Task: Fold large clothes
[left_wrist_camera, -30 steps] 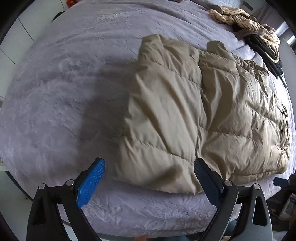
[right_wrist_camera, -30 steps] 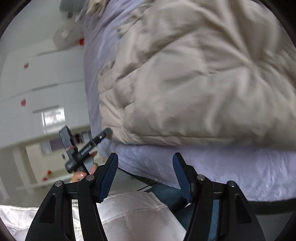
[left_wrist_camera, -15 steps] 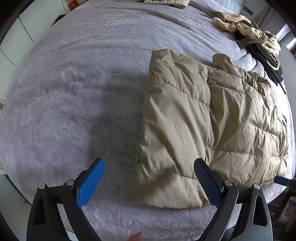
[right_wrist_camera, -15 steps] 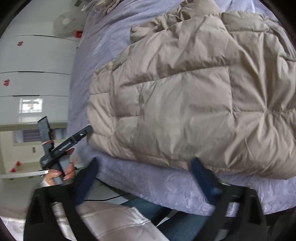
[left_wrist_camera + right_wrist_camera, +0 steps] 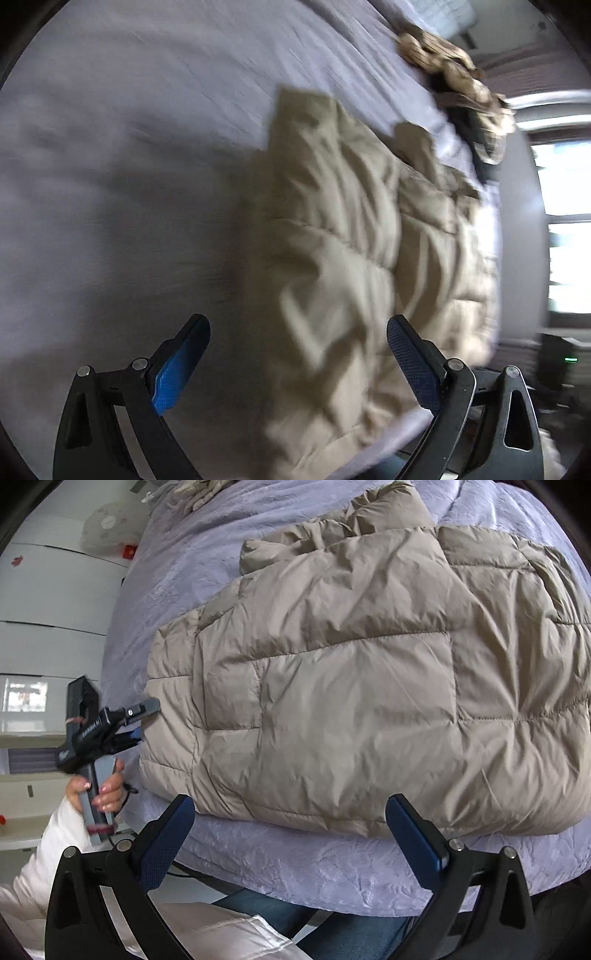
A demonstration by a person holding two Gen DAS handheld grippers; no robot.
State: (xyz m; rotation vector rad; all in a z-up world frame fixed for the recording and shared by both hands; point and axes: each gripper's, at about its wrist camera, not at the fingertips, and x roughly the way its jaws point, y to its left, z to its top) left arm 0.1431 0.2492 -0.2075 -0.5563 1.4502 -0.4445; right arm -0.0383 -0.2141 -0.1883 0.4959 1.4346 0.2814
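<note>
A beige quilted down jacket lies folded flat on the lavender textured bedspread, puffy and creased. In the right wrist view its hem runs along the bed's near edge, with a loose padded part bunched at 12 o'clock.

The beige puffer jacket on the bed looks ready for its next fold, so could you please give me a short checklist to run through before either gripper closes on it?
1. Right gripper open and empty: ok; its jaws have just been opening and nothing is between them.
2. Left gripper open and empty: ok, jaws wide apart above the beige puffer jacket.
3. Left gripper lined up with the jacket's left edge: ok; in the right wrist view its tip is at that edge.
4. Jacket fully on the lilac bedspread: ok, the near hem lies short of the bed's edge.
5. Pile of other clothes clear of the jacket: ok.
6. Left wrist view sharp enough to aim: not ok, blurred.
</note>
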